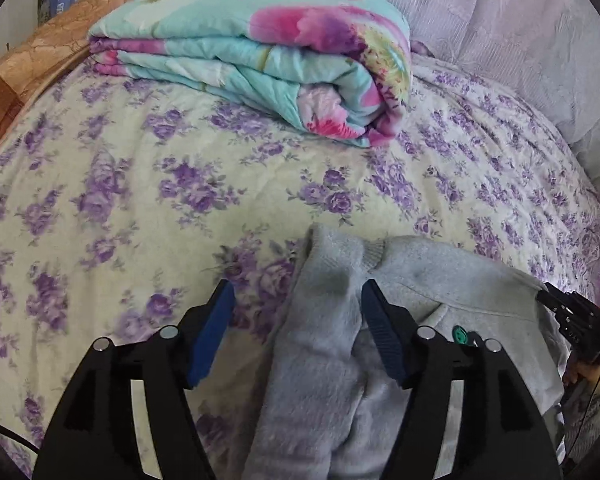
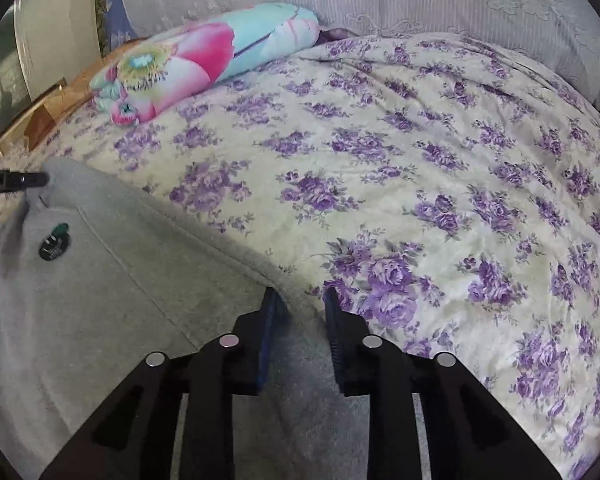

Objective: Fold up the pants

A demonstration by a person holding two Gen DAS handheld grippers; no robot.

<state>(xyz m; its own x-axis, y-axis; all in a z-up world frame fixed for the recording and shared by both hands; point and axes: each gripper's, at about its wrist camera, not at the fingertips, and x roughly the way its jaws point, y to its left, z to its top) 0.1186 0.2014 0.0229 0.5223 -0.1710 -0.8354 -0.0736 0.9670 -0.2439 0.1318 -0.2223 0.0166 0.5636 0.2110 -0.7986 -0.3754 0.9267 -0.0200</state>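
Observation:
Light grey fleece pants (image 1: 320, 360) lie on the flowered bed sheet (image 1: 140, 160), with a small green round badge (image 1: 459, 335) on them. My left gripper (image 1: 298, 286) stands open over a bunched fold of the pants; the fabric lies between its blue pads without being pinched. In the right wrist view the pants (image 2: 100, 280) spread to the left, badge (image 2: 54, 242) up. My right gripper (image 2: 302, 294) is closed narrowly on their right edge, grey cloth between its pads. The right gripper's tip (image 1: 548, 296) shows at the pants' far right edge.
A folded turquoise and pink quilt (image 1: 260, 52) sits at the head of the bed, also seen as the quilt (image 2: 204, 56) from the right. Pale lilac pillows (image 1: 500, 20) line the back. A brown bedside edge (image 1: 4, 92) is at the left.

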